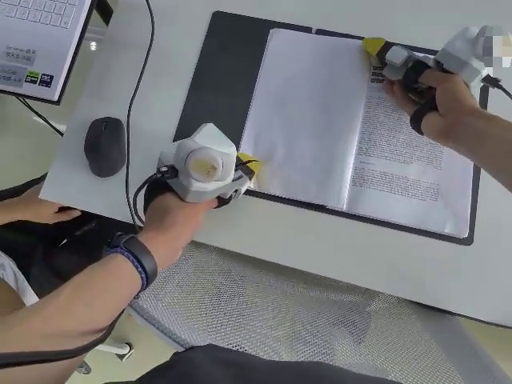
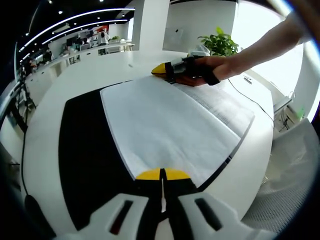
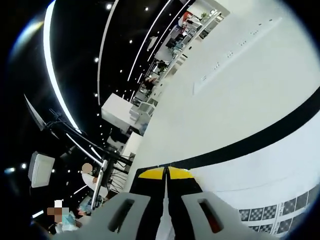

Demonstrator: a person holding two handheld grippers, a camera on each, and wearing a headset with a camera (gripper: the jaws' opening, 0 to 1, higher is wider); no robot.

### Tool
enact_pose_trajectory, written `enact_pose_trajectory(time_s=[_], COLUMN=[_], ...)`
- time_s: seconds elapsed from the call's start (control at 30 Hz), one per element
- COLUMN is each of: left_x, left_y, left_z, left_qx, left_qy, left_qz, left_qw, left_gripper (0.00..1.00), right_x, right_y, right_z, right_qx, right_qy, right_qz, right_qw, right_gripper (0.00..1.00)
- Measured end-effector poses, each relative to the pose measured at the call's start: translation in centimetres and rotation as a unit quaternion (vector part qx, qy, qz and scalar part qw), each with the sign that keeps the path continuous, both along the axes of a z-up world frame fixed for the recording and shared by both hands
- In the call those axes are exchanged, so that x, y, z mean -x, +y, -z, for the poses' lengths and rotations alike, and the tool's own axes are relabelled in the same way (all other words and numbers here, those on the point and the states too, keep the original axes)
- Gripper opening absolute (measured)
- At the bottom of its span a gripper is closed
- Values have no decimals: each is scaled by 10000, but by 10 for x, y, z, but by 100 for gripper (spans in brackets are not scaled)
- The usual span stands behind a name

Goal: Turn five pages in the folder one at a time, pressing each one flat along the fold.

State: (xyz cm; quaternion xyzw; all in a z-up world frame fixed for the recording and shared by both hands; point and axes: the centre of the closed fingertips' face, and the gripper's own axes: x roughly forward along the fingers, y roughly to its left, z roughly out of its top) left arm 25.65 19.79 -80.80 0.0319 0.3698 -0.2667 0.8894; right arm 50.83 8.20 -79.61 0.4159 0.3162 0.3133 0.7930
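1. The folder (image 1: 212,80) is a flat, matte black rectangle lying open on the smooth white table (image 1: 164,96).
2. A blank sheet (image 1: 308,112) of white paper lies flat over the folder's left half. The printed page (image 1: 408,172) on the right carries dense black paragraphs, too small to read.
3. The left gripper (image 1: 248,166) has its yellow-tipped jaws pressed together at the blank sheet's near corner. Whether paper sits between them cannot be told.
4. The right gripper (image 1: 374,46) has its yellow tips pressed together at the far edge, beside the fold.
5. A rounded grey mouse (image 1: 105,146) and a laptop (image 1: 40,40) lie left of the folder. The laptop's stickers are illegible.
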Motion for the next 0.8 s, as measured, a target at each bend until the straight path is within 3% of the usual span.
enact_pose_trajectory(time_s=[0.27,0.47,0.6,0.7,0.8], left_x=[1,1,1,1,1], left_y=[0,-1,-1,-1,-1], left_z=[0,1,1,1,1], left_qx=[-4,-10,-2,10,18], left_qy=[4,9,3,4,1], left_qz=[-3,17,-1,3,7], left_qw=[10000,10000,10000,10000,10000], left_gripper=[0,0,0,0,0], right_x=[-4,8,32,61,80], right_y=[-2,-4,-2,2,3], right_z=[2,3,2,-3,-5], right_qx=[81,311,353,374,371], right_qy=[-131,-365,-482,-564,-595], right_qz=[-2,-181,-518,-772,-955], right_qw=[9999,9987,9969,9947,9930], right_gripper=[0,0,0,0,0])
